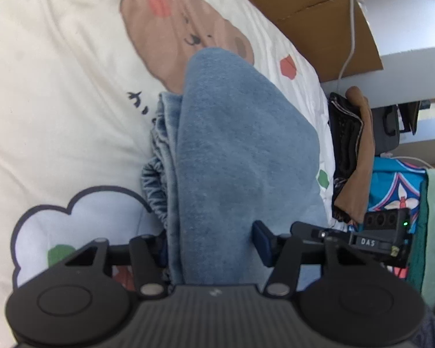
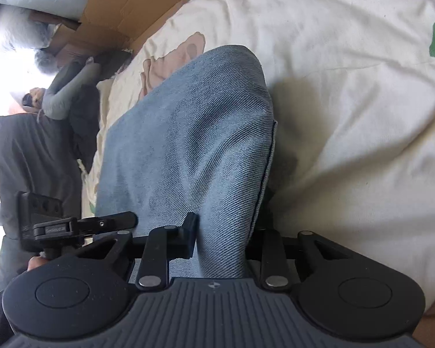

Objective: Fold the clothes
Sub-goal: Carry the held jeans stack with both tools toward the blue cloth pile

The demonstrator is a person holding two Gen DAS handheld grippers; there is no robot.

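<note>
One jeans (image 1: pixel 232 150), two grippers, on a printed quilt (image 1: pixel 58 87)
The denim runs straight out from between each gripper's fingers: the left gripper (image 1: pixel 214 246) clamps a thick fold, the right gripper (image 2: pixel 221 240) pinches a narrower fold; one cardboard box (image 1: pixel 313 8) lies beyond the quilt's far edge

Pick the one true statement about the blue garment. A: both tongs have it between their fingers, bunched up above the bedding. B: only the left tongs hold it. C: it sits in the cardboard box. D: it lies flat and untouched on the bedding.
A: the blue denim garment runs between the fingers of the left tongs and likewise the right tongs, humped above the printed bedding.
</note>
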